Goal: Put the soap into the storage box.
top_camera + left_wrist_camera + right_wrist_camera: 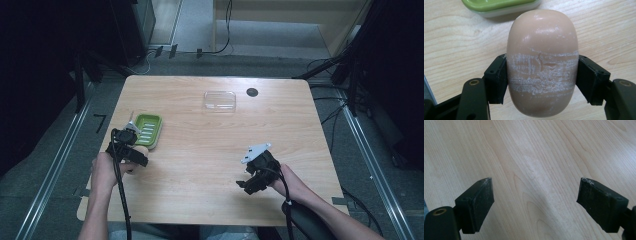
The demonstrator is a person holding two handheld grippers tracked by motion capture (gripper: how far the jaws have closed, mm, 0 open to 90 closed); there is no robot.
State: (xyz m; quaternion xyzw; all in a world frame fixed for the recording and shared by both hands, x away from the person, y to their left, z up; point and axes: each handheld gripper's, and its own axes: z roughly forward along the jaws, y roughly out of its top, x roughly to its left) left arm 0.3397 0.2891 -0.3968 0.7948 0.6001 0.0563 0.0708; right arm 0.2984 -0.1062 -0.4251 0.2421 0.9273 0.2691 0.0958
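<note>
Now soap bar [542,62] sits clamped between left hand-held gripper [541,82] pads.

Black grippers [127,145] – brass screws, grey plate, trailing cables.

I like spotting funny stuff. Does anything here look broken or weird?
The soap bar clamped in the left gripper looks worn: a band of white scrapes and a small crack crosses its middle, level with the pads. White crumbs also cling to the open right gripper. Nothing is spilled.
</note>
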